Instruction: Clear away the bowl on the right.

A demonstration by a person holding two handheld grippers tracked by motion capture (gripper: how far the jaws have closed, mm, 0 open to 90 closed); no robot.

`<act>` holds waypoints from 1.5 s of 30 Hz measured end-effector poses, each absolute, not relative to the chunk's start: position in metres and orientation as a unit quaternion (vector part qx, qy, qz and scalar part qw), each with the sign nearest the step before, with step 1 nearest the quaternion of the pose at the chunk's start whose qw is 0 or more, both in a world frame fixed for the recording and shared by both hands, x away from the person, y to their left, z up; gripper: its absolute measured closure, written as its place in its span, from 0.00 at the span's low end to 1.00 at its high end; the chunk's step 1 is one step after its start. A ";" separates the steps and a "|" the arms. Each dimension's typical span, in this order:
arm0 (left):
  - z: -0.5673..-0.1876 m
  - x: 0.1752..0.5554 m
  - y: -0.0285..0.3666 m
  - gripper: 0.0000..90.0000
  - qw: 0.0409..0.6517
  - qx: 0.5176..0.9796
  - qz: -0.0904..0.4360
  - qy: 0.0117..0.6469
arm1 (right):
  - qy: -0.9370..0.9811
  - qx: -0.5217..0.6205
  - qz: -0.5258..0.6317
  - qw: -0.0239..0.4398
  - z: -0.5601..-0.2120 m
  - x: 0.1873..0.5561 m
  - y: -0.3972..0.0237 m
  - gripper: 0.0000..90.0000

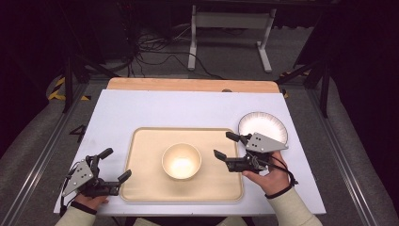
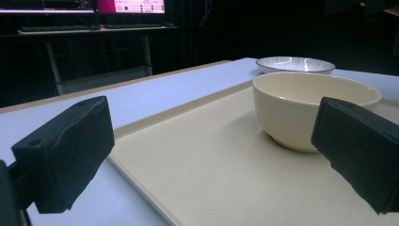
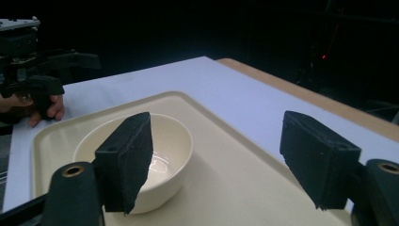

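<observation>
The bowl [image 1: 181, 160] sits in the middle of the tray [image 1: 141, 181]. The left gripper [image 1: 113, 165] and right gripper [image 1: 226, 146] are both spread wide, holding nothing. A clumsy push could slide or tip the bowl.

From the high view we look forward and down on the white-topped table [image 1: 141, 108], seeing its whole surface. From the left gripper view we sit low at the table's near left corner, facing across the shallow beige plastic tray [image 2: 197, 165]. From the right gripper view we look leftward over that tray. All three views share the round cream ceramic bowl [image 1: 181, 160].
</observation>
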State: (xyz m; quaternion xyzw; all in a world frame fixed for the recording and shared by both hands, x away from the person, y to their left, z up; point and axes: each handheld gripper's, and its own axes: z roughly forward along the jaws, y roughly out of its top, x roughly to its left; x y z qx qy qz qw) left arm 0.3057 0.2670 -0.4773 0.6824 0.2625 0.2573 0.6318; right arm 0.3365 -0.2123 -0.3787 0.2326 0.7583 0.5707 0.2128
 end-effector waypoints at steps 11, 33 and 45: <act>-0.477 0.306 0.267 0.00 0.631 0.683 0.257 0.262 | 0.703 0.234 0.623 0.249 -0.412 0.331 -0.240 0.28; -0.477 0.306 0.267 0.00 0.631 0.684 0.257 0.262 | 0.706 0.259 0.621 0.223 -0.461 0.326 -0.254 0.28; -0.477 0.305 0.267 0.00 0.631 0.683 0.258 0.261 | 0.682 0.241 0.648 0.236 -0.464 0.320 -0.258 0.02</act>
